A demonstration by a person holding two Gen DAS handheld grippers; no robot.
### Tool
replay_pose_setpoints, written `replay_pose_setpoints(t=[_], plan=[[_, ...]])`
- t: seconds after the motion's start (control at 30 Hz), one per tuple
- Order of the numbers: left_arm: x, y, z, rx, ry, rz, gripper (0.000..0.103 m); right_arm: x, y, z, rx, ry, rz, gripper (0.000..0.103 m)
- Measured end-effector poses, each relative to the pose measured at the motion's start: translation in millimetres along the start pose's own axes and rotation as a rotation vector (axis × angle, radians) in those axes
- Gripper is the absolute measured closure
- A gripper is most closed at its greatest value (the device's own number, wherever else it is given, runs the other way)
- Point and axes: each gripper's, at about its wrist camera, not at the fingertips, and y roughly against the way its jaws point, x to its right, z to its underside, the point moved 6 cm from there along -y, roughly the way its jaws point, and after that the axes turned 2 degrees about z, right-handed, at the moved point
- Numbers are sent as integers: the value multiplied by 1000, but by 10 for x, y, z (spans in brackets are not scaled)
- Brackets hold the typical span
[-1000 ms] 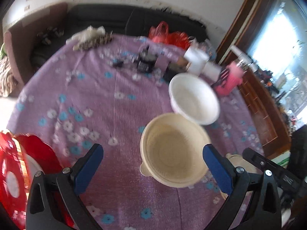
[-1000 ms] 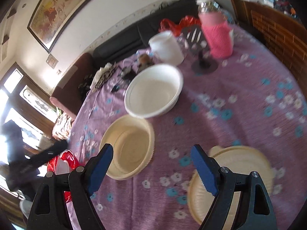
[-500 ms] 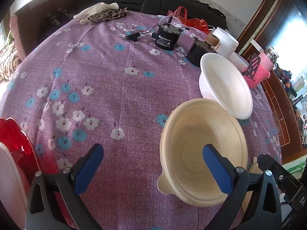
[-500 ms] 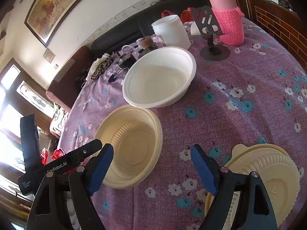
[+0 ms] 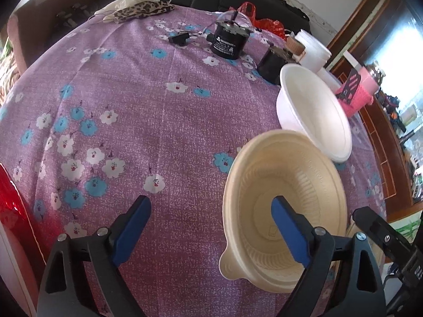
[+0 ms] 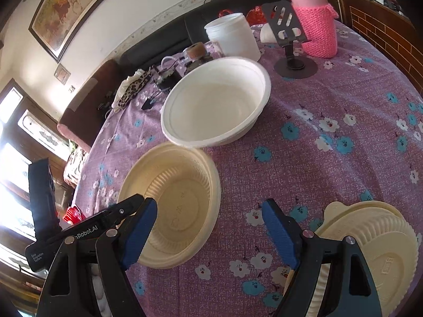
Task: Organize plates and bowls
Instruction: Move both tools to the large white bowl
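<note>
Cream ribbed plastic bowl (image 5: pixel 285 206) sits upright on the purple flowered tablecloth (image 5: pixel 132 121), its far rim touching or just overlapping the white foam bowl (image 5: pixel 314 111) behind it. We have the left gripper (image 5: pixel 208 219) straddling the cream bowl's near-left wall: right blue pad (image 5: pixel 288 232) inside the bowl, left pad over bare cloth, jaws closing but not yet pressing on the rim. Our right gripper (image 6: pixel 208 227) hangs jaws wide apart, holding nothing; its left pad (image 6: pixel 137 232) overlaps the cream bowl's near rim in view, though we can't tell if it touches. A stack of cream upturned plastic bowls (image 6: pixel 370 248) lies at near right of the right wrist view, partly behind the right finger. Far side: white plastic jar (image 6: pixel 232 37), pink knitted bottle sleeve (image 6: pixel 314 26), black phone stand (image 6: pixel 290 42), black cylindrical motor (image 5: pixel 228 39).
</note>
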Motion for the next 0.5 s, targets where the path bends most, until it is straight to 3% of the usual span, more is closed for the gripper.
replay_pose_setpoints(t=[0.23,0.37,0.5], plan=[[-19,186,-312,80,71,25,11,251,110,-345,107,-196,-50,18],[170,67,-638,60,88,79,11,358,-174,-522,90,-330,-90,18],[424,-103,-894,51,33,65,11,382,-403,-590,83,-344,-55,19]])
